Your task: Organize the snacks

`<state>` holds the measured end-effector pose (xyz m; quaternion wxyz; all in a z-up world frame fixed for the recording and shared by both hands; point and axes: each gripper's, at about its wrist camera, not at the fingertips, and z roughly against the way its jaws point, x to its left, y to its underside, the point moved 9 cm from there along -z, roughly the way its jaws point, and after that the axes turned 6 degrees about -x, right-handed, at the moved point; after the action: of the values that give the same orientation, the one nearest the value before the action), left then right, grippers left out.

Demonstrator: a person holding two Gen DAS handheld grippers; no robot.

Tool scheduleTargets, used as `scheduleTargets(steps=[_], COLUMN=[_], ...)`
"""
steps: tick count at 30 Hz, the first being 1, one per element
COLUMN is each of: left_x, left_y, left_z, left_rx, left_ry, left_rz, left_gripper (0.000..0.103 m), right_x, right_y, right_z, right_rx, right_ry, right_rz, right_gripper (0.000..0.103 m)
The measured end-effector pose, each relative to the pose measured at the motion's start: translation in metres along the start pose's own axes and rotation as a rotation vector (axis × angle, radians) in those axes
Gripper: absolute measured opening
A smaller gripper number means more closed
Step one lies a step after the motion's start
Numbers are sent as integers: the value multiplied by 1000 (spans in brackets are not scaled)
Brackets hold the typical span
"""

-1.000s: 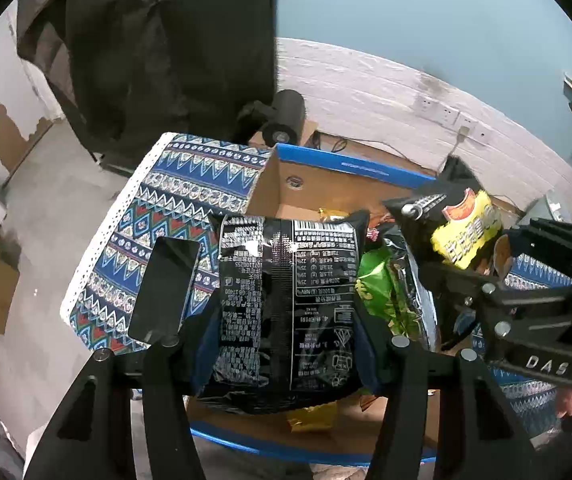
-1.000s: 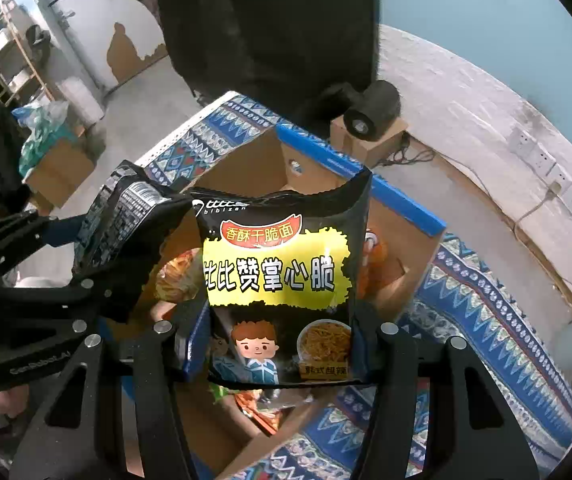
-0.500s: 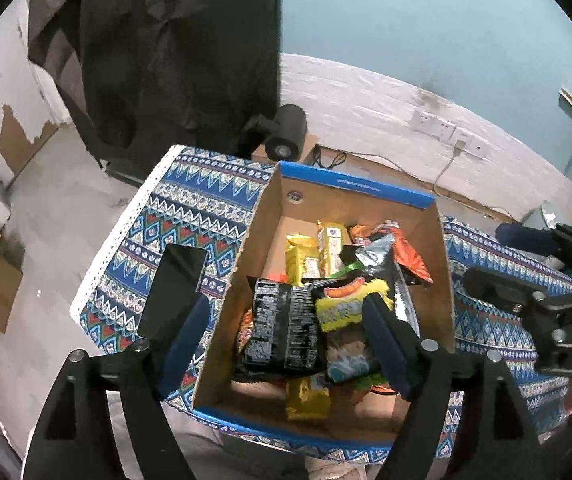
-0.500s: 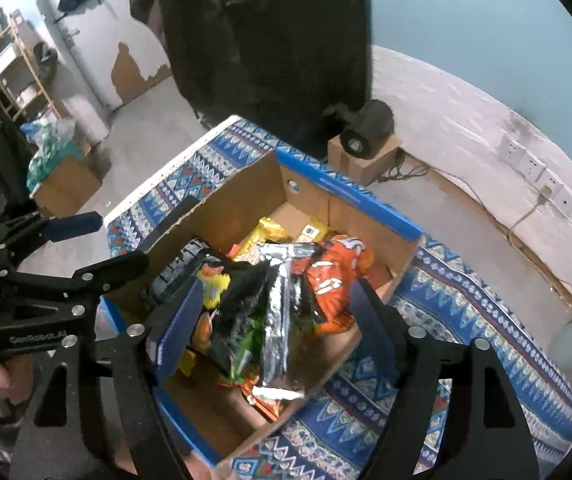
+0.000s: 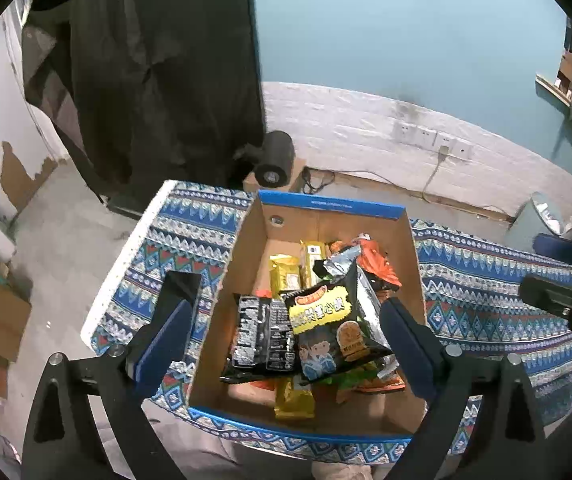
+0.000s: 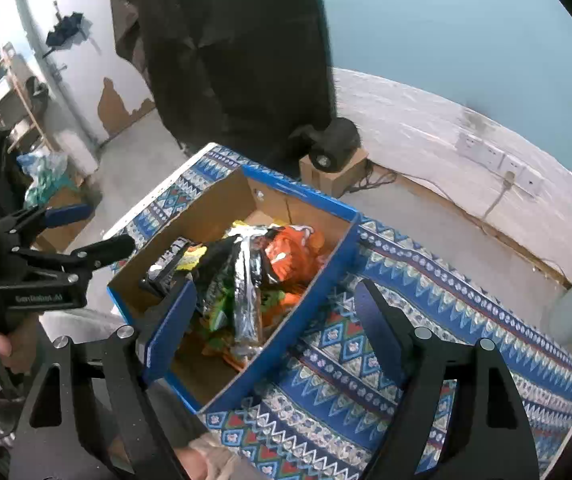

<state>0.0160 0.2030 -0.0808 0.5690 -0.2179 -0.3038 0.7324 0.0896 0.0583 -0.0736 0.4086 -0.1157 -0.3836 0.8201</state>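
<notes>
The left tongs (image 5: 281, 336) hang above the cardboard box (image 5: 328, 209), jaws opening and nothing pinched, though the black noodle-snack packet (image 5: 332, 330) and the black printed packet (image 5: 263, 336) lie below the gap. The right tongs (image 6: 273, 320) are spread and empty, straddling the box's blue-edged wall. All the snacks sit heaped inside the box, likely for tidiness. Beyond, the patterned cloth (image 6: 426, 280) covers the desk.
</notes>
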Motion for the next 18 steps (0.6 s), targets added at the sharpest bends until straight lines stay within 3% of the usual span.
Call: scheduleTargets(steps=[8,18], left_x=[-6,-12], left_y=[-2,-1], left_z=[11,15], left_rx=[-33,-44], left_ry=[-25,-35], left_rz=[-28,-54], left_gripper=[100,100], right_x=[-18,-22], right_y=[23,37], right_z=[11,13], right_rx=[-45,-65], right_ry=[6,48], right_rz=[-75,-30], right_gripper=[81,81])
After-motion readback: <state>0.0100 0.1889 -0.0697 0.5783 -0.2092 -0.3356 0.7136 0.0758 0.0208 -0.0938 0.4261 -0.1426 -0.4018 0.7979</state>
